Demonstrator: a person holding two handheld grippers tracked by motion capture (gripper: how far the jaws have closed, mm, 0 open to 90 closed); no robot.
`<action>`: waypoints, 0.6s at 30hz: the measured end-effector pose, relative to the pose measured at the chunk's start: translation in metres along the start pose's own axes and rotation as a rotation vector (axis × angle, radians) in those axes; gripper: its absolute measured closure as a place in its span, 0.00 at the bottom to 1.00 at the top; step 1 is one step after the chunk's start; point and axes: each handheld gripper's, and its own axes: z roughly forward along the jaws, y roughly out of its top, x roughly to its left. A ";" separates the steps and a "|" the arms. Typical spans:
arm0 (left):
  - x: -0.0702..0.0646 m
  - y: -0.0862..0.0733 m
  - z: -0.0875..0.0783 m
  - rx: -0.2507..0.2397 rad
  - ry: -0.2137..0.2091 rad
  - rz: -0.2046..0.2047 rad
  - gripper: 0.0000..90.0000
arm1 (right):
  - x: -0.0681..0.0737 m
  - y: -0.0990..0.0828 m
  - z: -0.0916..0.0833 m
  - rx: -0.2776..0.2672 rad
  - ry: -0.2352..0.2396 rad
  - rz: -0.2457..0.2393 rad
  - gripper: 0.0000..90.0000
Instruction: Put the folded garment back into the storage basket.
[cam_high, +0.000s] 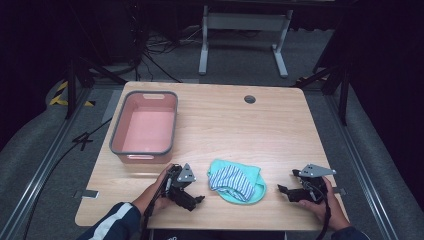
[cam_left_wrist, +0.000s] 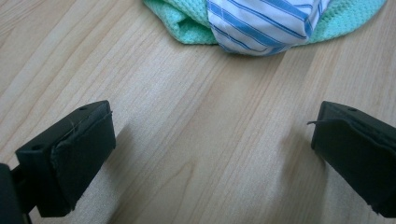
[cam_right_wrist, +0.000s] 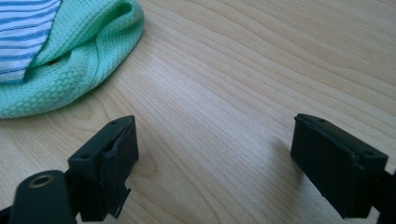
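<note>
The wooden surface (cam_high: 280, 130) carries a pink tub (cam_high: 145, 127) toward its far left corner, apart from the work. Near the front edge, between both hands, lies a bundle: a green waffle cloth (cam_high: 252, 192) with a blue-striped cloth (cam_high: 231, 179) heaped on it. Both look light, limp and easily bunched, so a raised fold at the rim seems the best hold. The left tongs (cam_high: 196, 200) and right tongs (cam_high: 284, 190) stand released, holding nothing, with bare wood before them.

Crumpled blue-striped white cloth (cam_high: 231, 179) atop mint green waffle cloth (cam_high: 255, 189), heaped on table's near edge
</note>
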 end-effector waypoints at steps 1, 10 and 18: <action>0.001 0.000 0.000 0.002 -0.004 0.007 0.00 | 0.000 0.000 0.000 0.000 -0.002 0.003 0.17; 0.002 -0.001 -0.001 0.001 -0.010 0.018 0.00 | 0.001 -0.001 -0.001 0.000 -0.014 0.014 0.17; 0.004 -0.002 -0.002 0.001 -0.014 0.027 0.00 | 0.001 -0.001 -0.002 0.003 -0.017 0.018 0.17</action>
